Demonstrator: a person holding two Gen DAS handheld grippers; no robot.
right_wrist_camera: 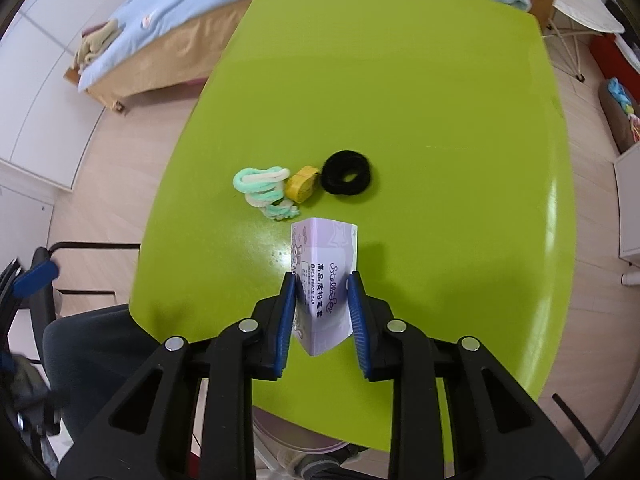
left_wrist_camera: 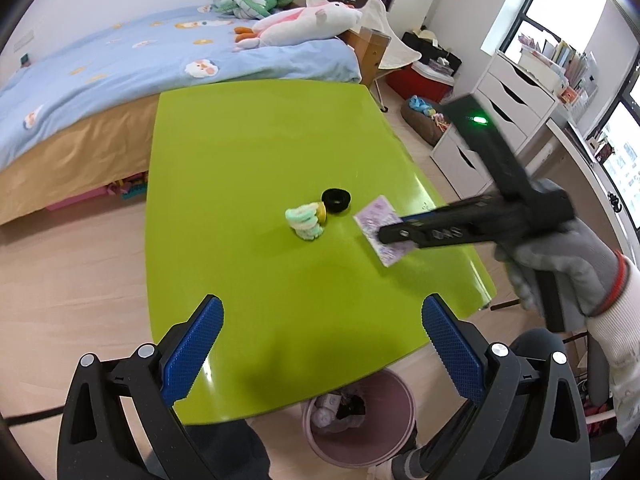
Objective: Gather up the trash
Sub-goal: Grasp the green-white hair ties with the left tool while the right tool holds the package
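A small lilac printed box [right_wrist_camera: 325, 272] is clamped between my right gripper's [right_wrist_camera: 322, 280] blue pads, just above the green table [right_wrist_camera: 400, 100]. In the left wrist view the box [left_wrist_camera: 374, 222] shows under the right gripper [left_wrist_camera: 384, 236]. A green-and-white fuzzy hair tie bundle [right_wrist_camera: 262, 190], a yellow piece [right_wrist_camera: 303, 184] and a black hair tie [right_wrist_camera: 346, 172] lie just beyond. My left gripper [left_wrist_camera: 322, 314] is open and empty over the table's near edge. A pink bin [left_wrist_camera: 358, 416] with trash stands below that edge.
A bed with a blue quilt [left_wrist_camera: 120, 60] and plush toys [left_wrist_camera: 304, 20] stands behind the table. White drawers [left_wrist_camera: 500, 112] and a desk are on the right. A chair [right_wrist_camera: 60, 300] is at the left of the right wrist view.
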